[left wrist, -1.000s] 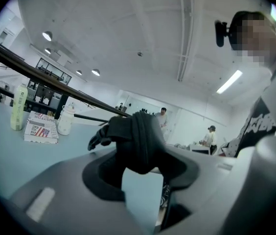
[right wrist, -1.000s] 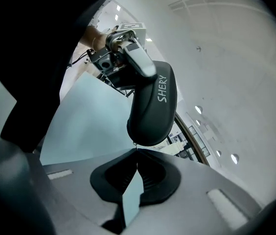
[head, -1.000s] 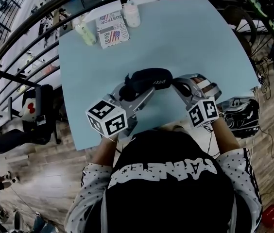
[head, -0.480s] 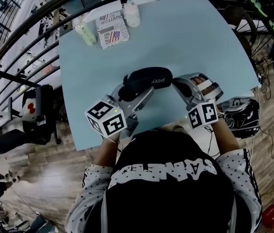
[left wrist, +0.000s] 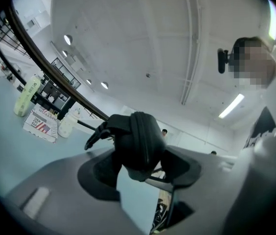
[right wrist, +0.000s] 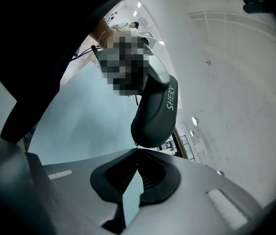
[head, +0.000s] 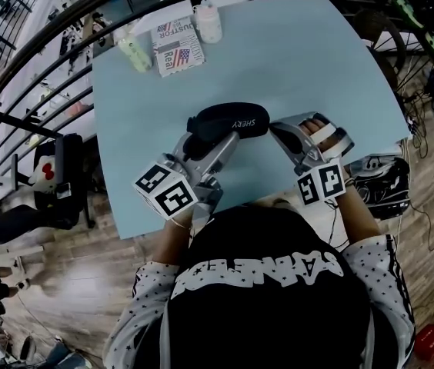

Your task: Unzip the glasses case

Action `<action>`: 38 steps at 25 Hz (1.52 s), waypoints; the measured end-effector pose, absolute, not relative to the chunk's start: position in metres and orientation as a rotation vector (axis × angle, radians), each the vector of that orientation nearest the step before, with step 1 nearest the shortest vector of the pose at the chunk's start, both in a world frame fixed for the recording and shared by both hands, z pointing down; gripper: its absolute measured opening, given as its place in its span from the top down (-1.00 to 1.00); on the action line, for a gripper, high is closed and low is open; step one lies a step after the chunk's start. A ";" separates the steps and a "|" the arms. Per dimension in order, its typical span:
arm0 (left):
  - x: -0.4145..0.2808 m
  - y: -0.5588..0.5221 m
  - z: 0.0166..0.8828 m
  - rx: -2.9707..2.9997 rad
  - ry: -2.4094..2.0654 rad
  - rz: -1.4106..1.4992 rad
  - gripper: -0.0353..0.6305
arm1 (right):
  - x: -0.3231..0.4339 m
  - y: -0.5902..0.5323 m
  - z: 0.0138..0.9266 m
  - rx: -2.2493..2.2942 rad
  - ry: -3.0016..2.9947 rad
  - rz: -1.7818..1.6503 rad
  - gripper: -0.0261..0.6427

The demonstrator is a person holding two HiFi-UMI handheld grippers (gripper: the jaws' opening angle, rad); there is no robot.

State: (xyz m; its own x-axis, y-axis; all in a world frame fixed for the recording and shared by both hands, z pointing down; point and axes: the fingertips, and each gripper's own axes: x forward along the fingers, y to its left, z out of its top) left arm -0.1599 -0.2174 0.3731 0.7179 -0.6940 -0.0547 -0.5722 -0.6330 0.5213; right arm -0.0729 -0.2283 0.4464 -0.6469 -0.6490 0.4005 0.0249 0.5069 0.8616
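Note:
A black glasses case (head: 228, 123) with white lettering hangs above the light blue table (head: 302, 60), close in front of the person. My left gripper (head: 204, 140) is shut on the case's left end. In the left gripper view the case (left wrist: 139, 143) sits wedged between the jaws, and a black loop (left wrist: 96, 136) sticks out to the left. My right gripper (head: 275, 130) is at the case's right end. In the right gripper view its jaws (right wrist: 137, 150) are closed tip to tip on a tiny tab at the end of the case (right wrist: 155, 114), apparently the zipper pull.
At the table's far edge stand a pale green bottle (head: 135, 52), a flag-printed packet (head: 178, 46) and a white bottle (head: 208, 23). A black railing (head: 63, 33) curves round the far side. A dark bag (head: 382, 179) lies on the floor at the right.
Both grippers have rolled a little. The case has tilted and shifted slightly up and left in the head view. Both grips look the same.

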 end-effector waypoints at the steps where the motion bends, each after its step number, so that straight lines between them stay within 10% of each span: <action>1: -0.162 -0.219 0.373 2.436 -0.972 -0.365 0.89 | -0.074 -0.228 0.446 0.508 -2.016 -1.170 0.90; 38: -0.176 -0.226 0.357 2.326 -0.997 -0.553 0.89 | -0.089 -0.205 0.450 0.444 -2.178 -1.154 0.90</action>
State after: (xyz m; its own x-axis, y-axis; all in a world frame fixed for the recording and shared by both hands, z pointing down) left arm -0.1755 -0.2258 0.3573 0.6414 -0.7518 -0.1533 -0.5282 -0.5775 0.6225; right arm -0.0885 -0.2048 0.4495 -0.7471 -0.5521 0.3701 -0.0035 0.5601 0.8284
